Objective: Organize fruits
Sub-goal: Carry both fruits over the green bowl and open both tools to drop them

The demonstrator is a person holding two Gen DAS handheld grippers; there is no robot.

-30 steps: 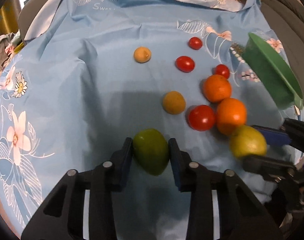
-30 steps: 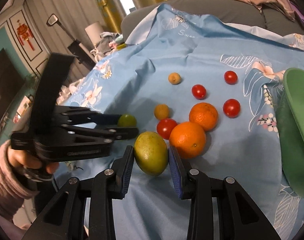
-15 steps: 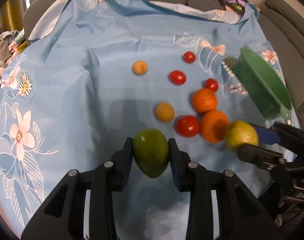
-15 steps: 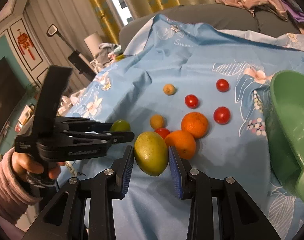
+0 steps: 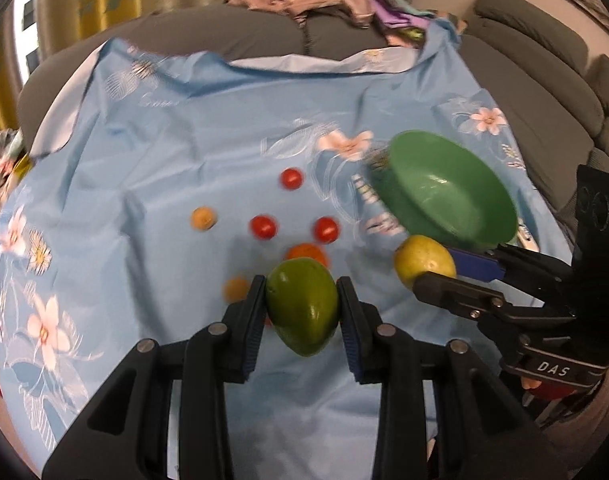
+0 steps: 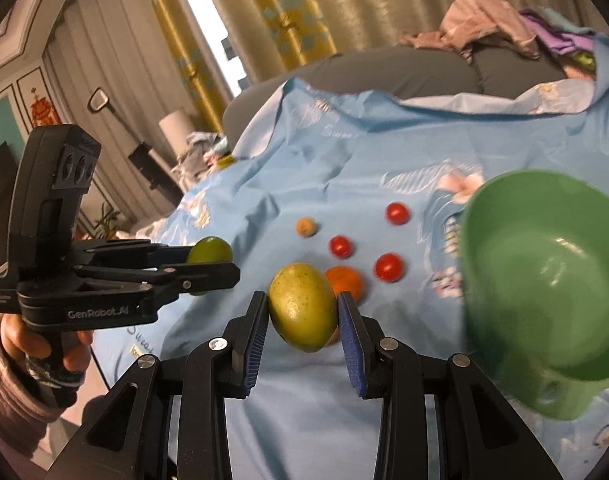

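My left hand-held gripper (image 5: 302,312) is pinching a dark green oval mango (image 5: 302,306), both blue-padded fingers pressed flat against its sides, gap about the fruit's width. The fruit is lifted clear of the light blue floral cloth (image 5: 144,160) that covers the surface. From the right wrist view the same left hand-held gripper (image 6: 208,266) comes in from the left, green fruit showing between its fingertips, a hand (image 6: 36,344) in a mauve sleeve wrapped round the handle.

My right hand-held gripper (image 6: 302,312) is clamped on a yellow-green speckled oval mango (image 6: 302,306), pads touching both sides, also held above the cloth. In the left view that right hand-held gripper (image 5: 436,270) enters from the right with the yellow-green fruit at its tip, just beside the near rim of the green plastic bowl (image 5: 484,192). The bowl sits on the right part of the cloth, tilted toward the camera; it's motion blurred.

On the cloth, well apart from both grips: three small red cherry tomatoes (image 5: 291,178), (image 5: 263,227), (image 5: 326,229), a small tan round fruit (image 5: 203,218), and another orange-tan one (image 5: 234,289) just left of my left finger. A round orange (image 5: 306,252) lies behind the green mango, partly hidden by it. In the right view an orange (image 6: 346,278) shows just right of the yellow-green mango, and a second orange patch peeks below it, too hidden to identify.
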